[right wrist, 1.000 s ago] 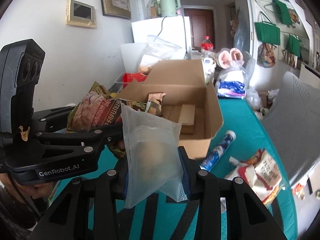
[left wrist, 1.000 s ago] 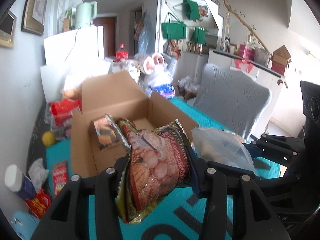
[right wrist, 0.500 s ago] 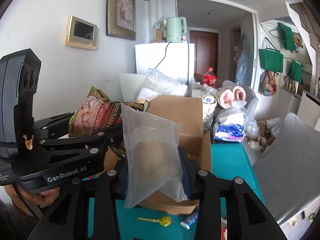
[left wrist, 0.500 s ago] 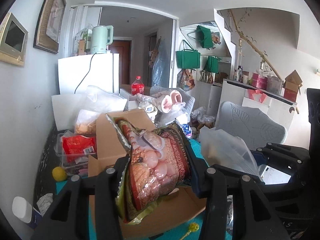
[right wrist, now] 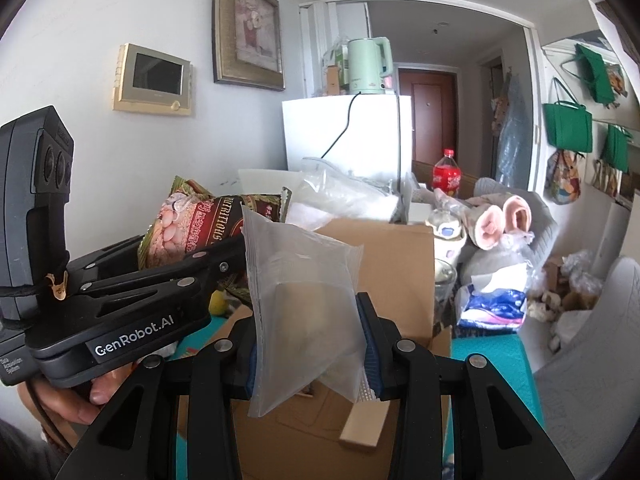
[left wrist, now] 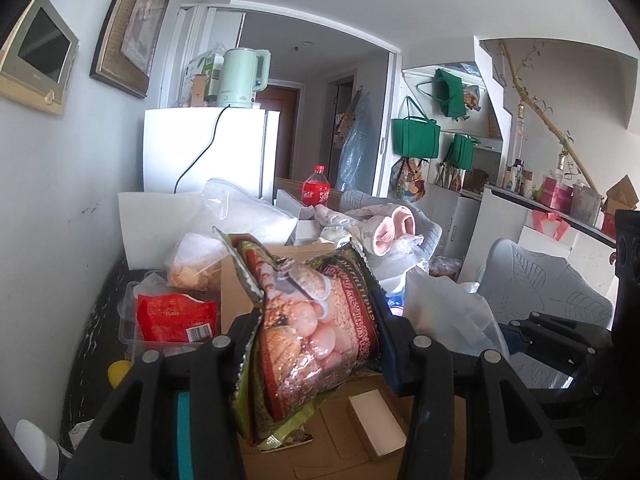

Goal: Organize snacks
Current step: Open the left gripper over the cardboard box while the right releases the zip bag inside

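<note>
My left gripper (left wrist: 316, 344) is shut on a red and green snack bag (left wrist: 312, 320) and holds it over the open cardboard box (left wrist: 352, 440). The bag also shows in the right wrist view (right wrist: 200, 224), with the left gripper (right wrist: 232, 264) beside it. My right gripper (right wrist: 308, 344) is shut on a clear plastic pouch (right wrist: 308, 304) and holds it above the same box (right wrist: 392, 264). The pouch shows at the right in the left wrist view (left wrist: 448, 316).
A clear tub with a red packet (left wrist: 172, 316) and a bagged snack (left wrist: 192, 260) stand left of the box. A cola bottle (left wrist: 316, 186), plush slippers (left wrist: 396, 228), a white fridge (left wrist: 208, 148) and a grey chair (left wrist: 548, 280) lie beyond. The teal tablecloth (right wrist: 488, 360) shows at the right.
Both grippers have moved forward and tilted up, carrying their bags from in front of the box to over its opening. Both holds are unchanged.
</note>
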